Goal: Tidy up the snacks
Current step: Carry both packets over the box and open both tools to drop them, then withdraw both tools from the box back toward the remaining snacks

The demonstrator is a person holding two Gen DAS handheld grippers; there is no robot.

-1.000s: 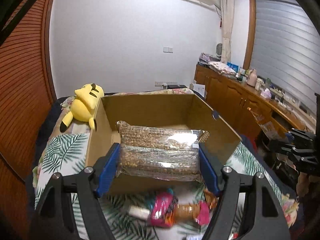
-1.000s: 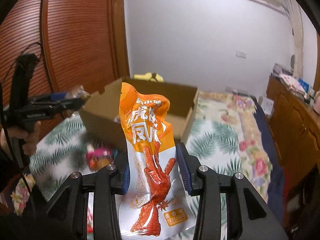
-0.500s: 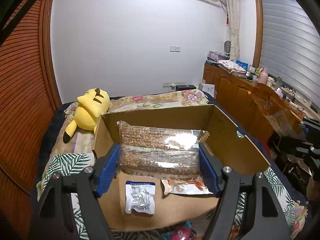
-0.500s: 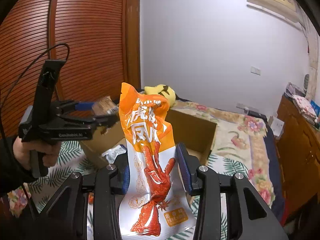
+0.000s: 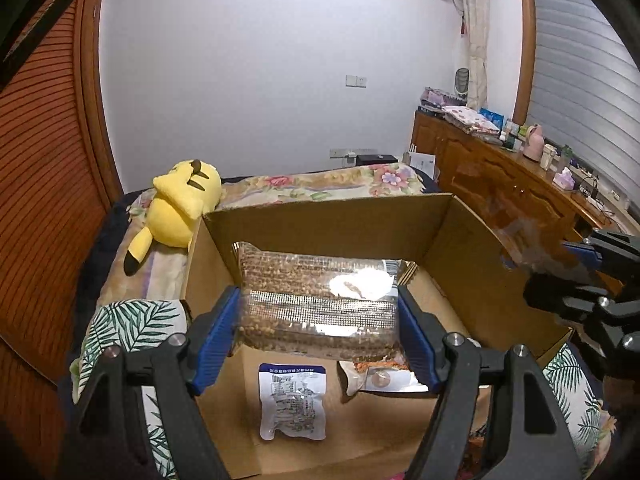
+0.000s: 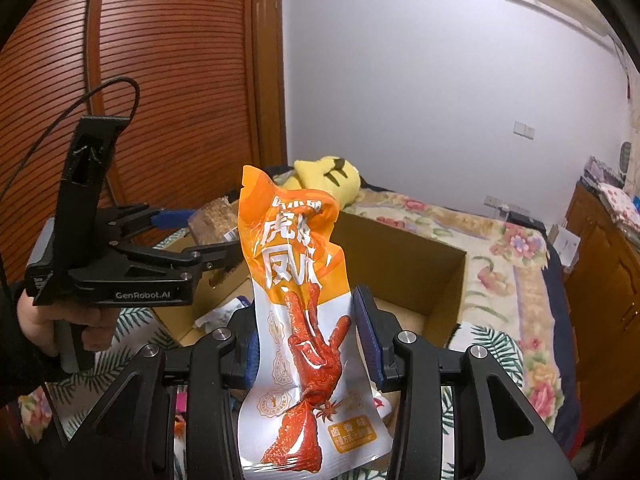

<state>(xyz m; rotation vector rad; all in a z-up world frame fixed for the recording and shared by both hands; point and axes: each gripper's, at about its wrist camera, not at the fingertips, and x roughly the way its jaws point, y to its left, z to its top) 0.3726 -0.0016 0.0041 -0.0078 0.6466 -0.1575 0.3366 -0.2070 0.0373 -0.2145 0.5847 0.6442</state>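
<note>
My left gripper (image 5: pixel 319 334) is shut on a clear bag of brown snack bars (image 5: pixel 318 304) and holds it over the open cardboard box (image 5: pixel 332 216). On the box floor lie a small white-and-clear packet (image 5: pixel 291 406) and a second packet (image 5: pixel 380 378), partly hidden by the bag. My right gripper (image 6: pixel 310 338) is shut on an orange-and-white chicken-feet packet (image 6: pixel 298 292), upright, near the box (image 6: pixel 404 256). In the right wrist view the left gripper (image 6: pixel 200 236) hangs over the box's left side with its bag (image 6: pixel 212 220).
The box stands on a bed with a leaf-and-flower cover (image 5: pixel 132 322). A yellow plush toy (image 5: pixel 180 204) lies behind the box's left corner. Wooden cabinets (image 5: pixel 500 184) run along the right, a slatted wooden door (image 5: pixel 44 200) on the left. More snack packets (image 6: pixel 180 416) lie in front of the box.
Both grippers have travelled toward the box with their packets. The left one now hangs over the box's inside, whose floor and two packets have come into view.
</note>
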